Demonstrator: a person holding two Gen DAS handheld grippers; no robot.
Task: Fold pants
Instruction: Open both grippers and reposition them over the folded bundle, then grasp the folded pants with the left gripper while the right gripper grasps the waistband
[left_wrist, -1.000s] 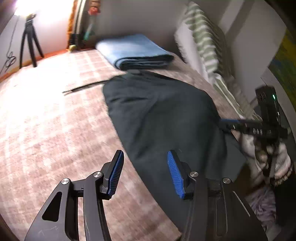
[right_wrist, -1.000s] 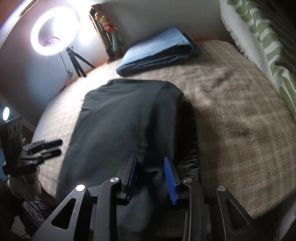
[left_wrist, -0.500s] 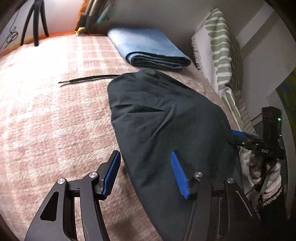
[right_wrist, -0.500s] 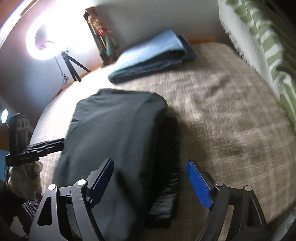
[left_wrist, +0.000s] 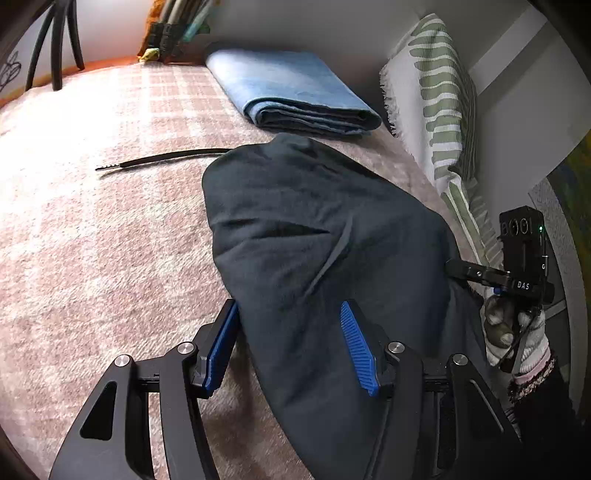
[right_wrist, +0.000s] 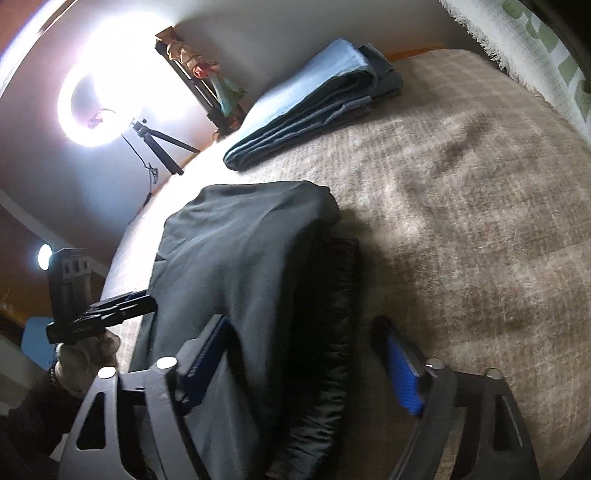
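I find the dark pants (left_wrist: 325, 240) folded on the bed (left_wrist: 92, 258), left tool (left_wrist: 291, 343) apart astride their near-left edge, right tool (right_wrist: 306, 365) closing, unclamped, over the near-right edge; both should clamp evenly.

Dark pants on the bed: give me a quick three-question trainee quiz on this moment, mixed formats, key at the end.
1. True or false: the left gripper is clamped shut on the dark pants.
2. Multiple choice: what lies on the bed beyond the pants, towards the wall? A) a folded blue blanket B) a stack of books C) a laundry basket
3. Fill in: the thin black cord sticks out from the pants' far ______ corner in the left wrist view.

Key
1. False. Its jaws stand apart, straddling the pants' near edge.
2. A, the folded blue blanket.
3. Left.
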